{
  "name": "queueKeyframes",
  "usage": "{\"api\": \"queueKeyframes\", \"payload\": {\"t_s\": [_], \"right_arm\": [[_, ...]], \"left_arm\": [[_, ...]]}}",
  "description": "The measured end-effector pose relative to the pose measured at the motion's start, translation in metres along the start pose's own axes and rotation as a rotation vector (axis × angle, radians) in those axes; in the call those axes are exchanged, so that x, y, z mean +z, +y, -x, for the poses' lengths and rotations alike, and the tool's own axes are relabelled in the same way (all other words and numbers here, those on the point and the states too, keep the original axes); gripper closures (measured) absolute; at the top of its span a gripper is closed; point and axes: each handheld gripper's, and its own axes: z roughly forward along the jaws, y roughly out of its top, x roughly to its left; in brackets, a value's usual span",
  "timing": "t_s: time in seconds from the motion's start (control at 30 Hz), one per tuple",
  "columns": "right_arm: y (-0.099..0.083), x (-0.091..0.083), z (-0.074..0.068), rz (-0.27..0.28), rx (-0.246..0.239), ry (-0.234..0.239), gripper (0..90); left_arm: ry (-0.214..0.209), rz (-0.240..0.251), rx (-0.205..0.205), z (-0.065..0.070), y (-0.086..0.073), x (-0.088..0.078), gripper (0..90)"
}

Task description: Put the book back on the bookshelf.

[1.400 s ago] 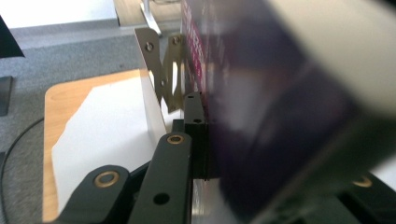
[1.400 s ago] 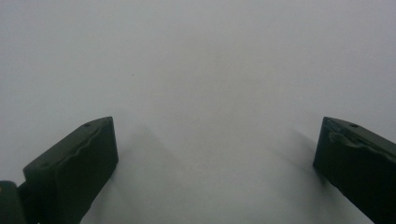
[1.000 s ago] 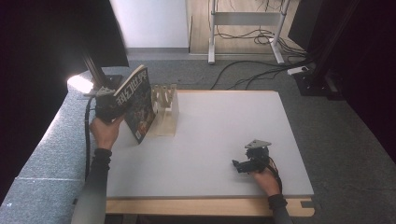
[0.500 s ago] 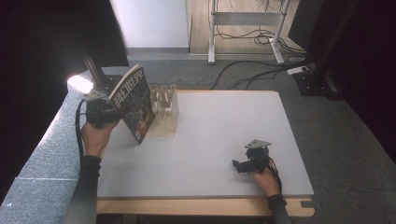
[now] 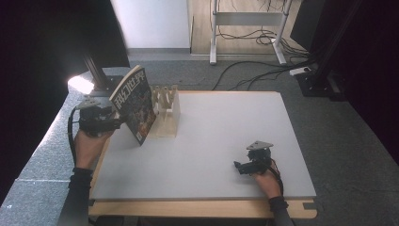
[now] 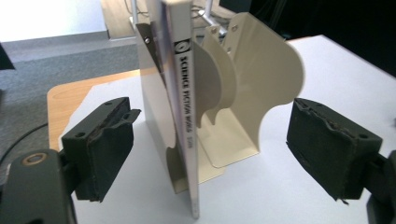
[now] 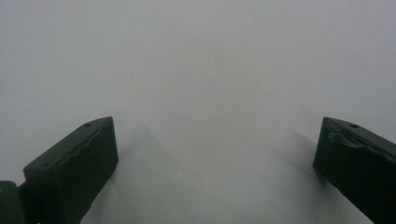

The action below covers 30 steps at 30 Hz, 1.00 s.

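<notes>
Magazine standing in file rack, white tabletop (image 5: 211, 136).
Magazine (image 5: 135, 104): upright, tilted, in the cream file rack (image 5: 167, 113) at far left. Left gripper (image 6: 205, 154): fingers spread either side of its spine, apart from it. Right gripper (image 5: 251, 162): near right, fingers spread over bare tabletop.
</notes>
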Motion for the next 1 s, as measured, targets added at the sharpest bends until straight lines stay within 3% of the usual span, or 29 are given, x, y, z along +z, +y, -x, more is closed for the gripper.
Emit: {"api": "queueKeyframes", "payload": {"t_s": [0.2,0.43,0.8,1.0], "right_arm": [[0.000,0.000,0.000,0.000,0.000,0.000,0.0],[0.000,0.000,0.000,0.001,-0.002,-0.001,0.0],[0.000,0.000,-0.001,0.001,-0.002,-0.002,0.0],[0.000,0.000,-0.001,0.002,-0.001,-0.002,0.0]], "left_arm": [[-0.049,0.008,0.022,0.012,-0.003,-0.014,13.0],[-0.086,-0.018,0.119,0.036,-0.010,-0.013,4.3],[-0.188,-0.049,0.144,0.062,-0.036,0.014,0.0],[-0.211,-0.090,0.170,0.073,-0.052,0.034,0.0]]}}
